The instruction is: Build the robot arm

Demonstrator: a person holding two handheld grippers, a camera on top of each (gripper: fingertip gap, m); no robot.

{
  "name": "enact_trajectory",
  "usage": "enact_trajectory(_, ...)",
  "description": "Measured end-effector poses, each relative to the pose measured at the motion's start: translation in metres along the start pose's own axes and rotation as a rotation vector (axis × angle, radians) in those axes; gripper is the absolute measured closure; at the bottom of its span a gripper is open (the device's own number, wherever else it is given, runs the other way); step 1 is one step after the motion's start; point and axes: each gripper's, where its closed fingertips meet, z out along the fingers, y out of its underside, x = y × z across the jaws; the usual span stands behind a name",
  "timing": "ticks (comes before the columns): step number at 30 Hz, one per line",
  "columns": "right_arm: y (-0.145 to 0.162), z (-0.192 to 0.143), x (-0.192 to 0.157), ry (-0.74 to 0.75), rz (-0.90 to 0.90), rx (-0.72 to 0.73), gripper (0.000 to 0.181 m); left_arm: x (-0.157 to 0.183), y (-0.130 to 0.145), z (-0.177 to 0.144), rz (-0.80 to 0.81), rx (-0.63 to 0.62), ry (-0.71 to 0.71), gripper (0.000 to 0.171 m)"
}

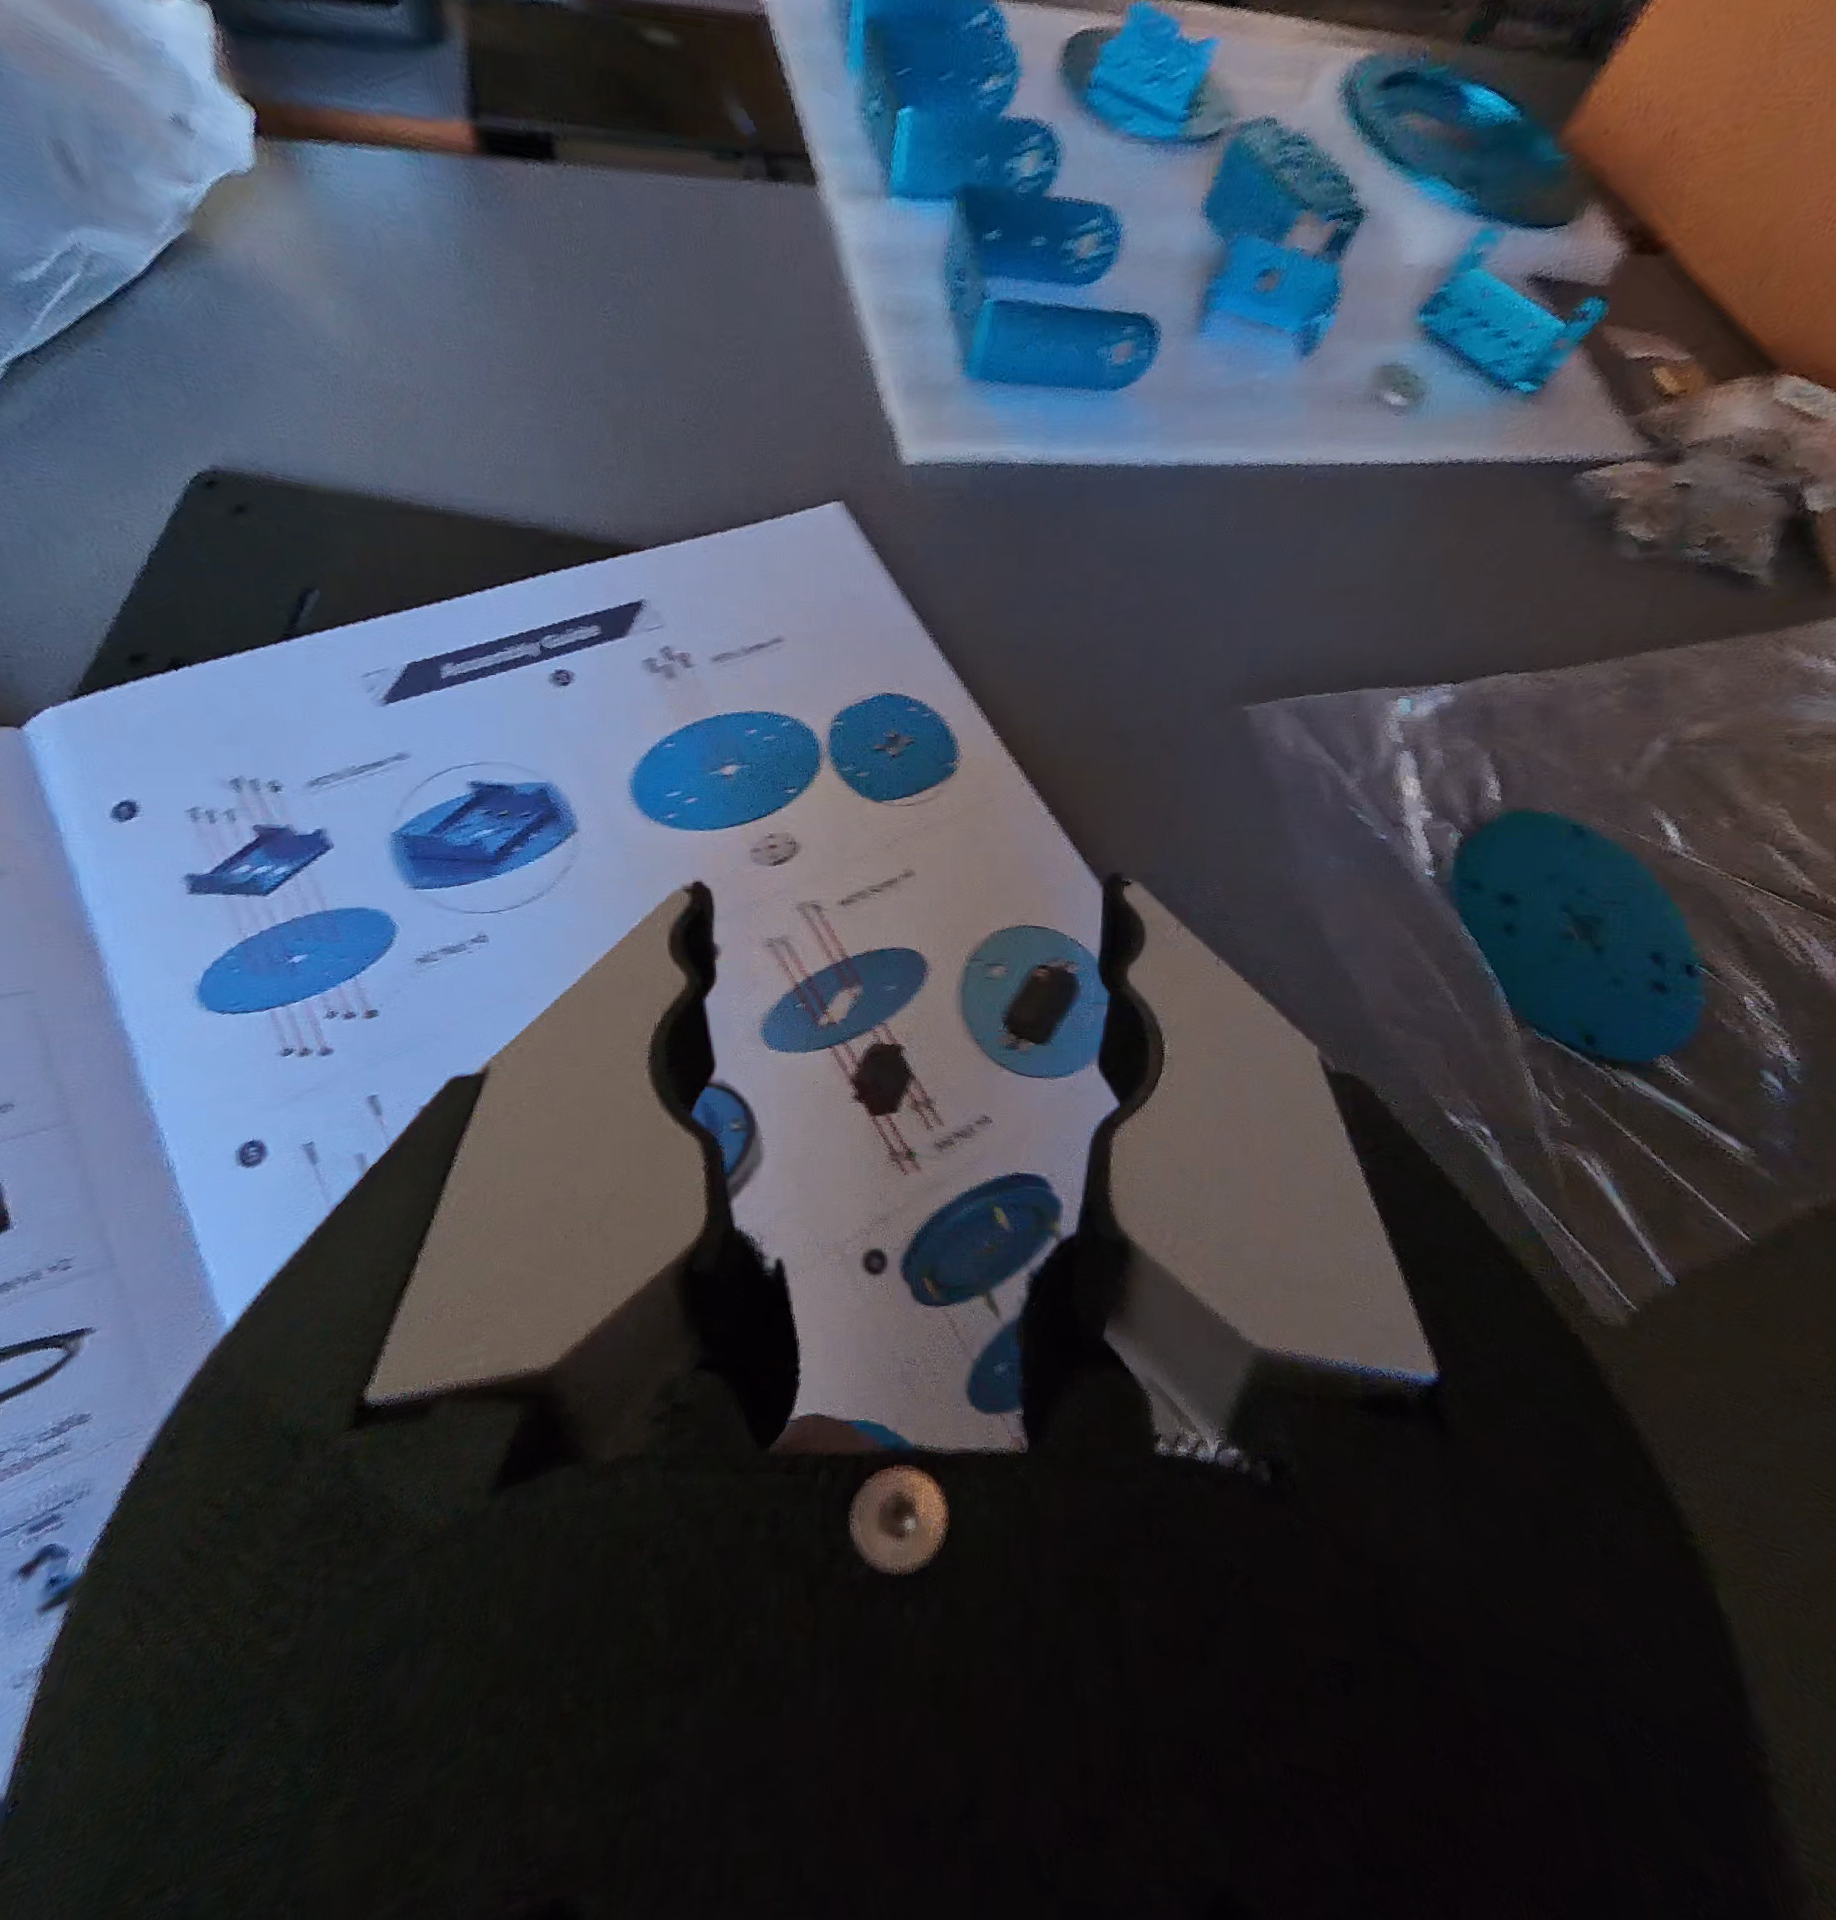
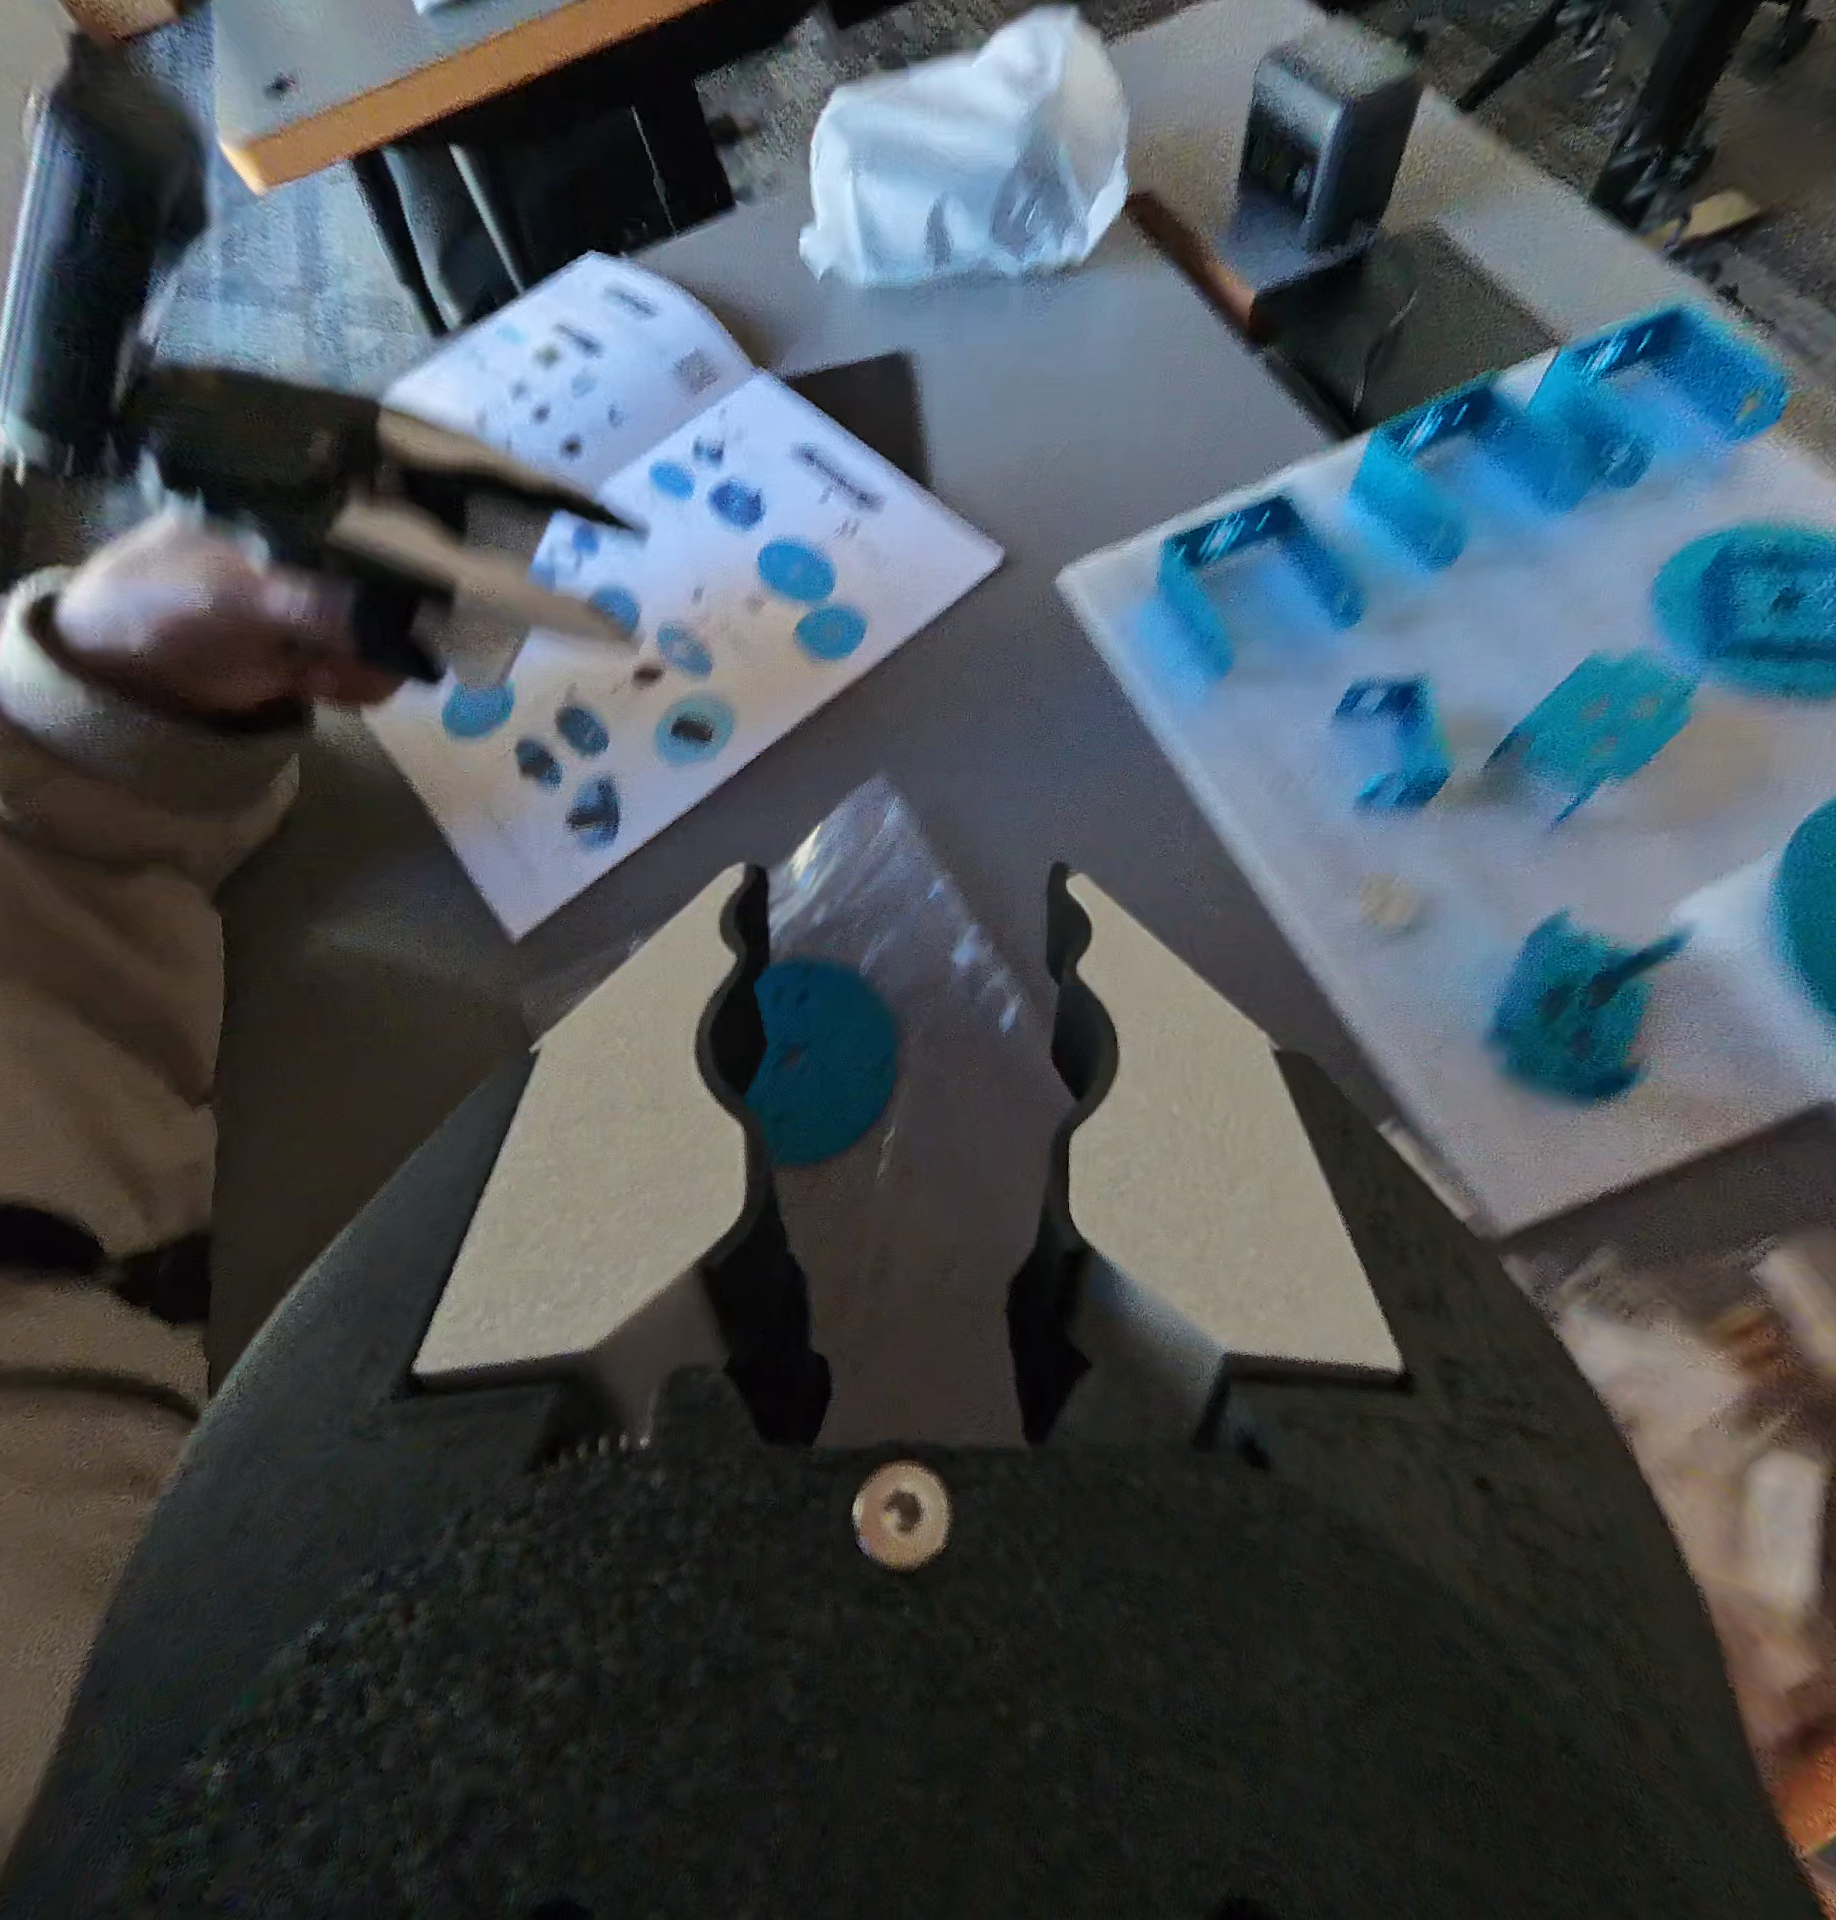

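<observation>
My left gripper (image 1: 906,894) is open and empty, hovering over an open instruction booklet (image 1: 540,831) with blue part drawings. It also shows in the right wrist view (image 2: 613,571), held by a person's hand (image 2: 187,623) over the same booklet (image 2: 727,582). My right gripper (image 2: 906,883) is open and empty above a clear plastic bag (image 2: 893,894) that holds a blue round disc (image 2: 831,1060). That bag (image 1: 1641,935) and disc (image 1: 1579,935) lie to the right of the booklet in the left wrist view.
A white board (image 1: 1153,416) carries several blue metal brackets (image 1: 1059,343) and a blue ring (image 1: 1454,135); it also shows at right (image 2: 1516,935). A crumpled white bag (image 2: 966,156), small hardware packets (image 1: 1745,488), a cardboard box (image 1: 1745,177) and a black device (image 2: 1319,156) stand around on the grey table (image 1: 581,343).
</observation>
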Motion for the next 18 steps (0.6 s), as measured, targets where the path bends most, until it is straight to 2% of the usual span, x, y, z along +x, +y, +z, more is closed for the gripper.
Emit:
enact_trajectory(3,0.065,-0.001,-0.032,0.087,-0.023,0.036,0.132,-0.013,-0.004,0.009,-0.037,-0.015,-0.015,0.096)
enact_trajectory(5,0.087,0.000,-0.030,0.175,-0.018,0.114,0.137,-0.022,-0.008,0.014,-0.018,-0.017,-0.061,0.096)
enact_trajectory(8,0.097,0.006,-0.023,0.189,0.077,0.251,0.143,-0.037,-0.010,0.011,0.067,-0.011,-0.173,0.096)
enact_trajectory(9,0.104,0.010,-0.023,0.171,0.106,0.211,0.132,-0.041,-0.018,0.004,0.088,0.046,-0.214,0.099)
enact_trajectory(10,0.108,0.010,-0.026,0.154,0.084,0.143,0.126,-0.045,-0.025,-0.003,0.092,0.107,-0.240,0.110)
enact_trajectory(12,0.101,0.006,-0.022,0.174,0.047,0.201,0.138,-0.046,-0.029,-0.010,0.063,0.163,-0.222,0.117)
enact_trajectory(14,0.102,0.009,-0.025,0.112,0.093,0.238,0.145,-0.045,-0.021,-0.005,0.036,0.123,-0.183,0.117)
enact_trajectory(18,0.109,0.016,-0.028,-0.009,0.248,0.248,0.143,-0.047,-0.010,0.000,0.032,0.087,-0.185,0.117)
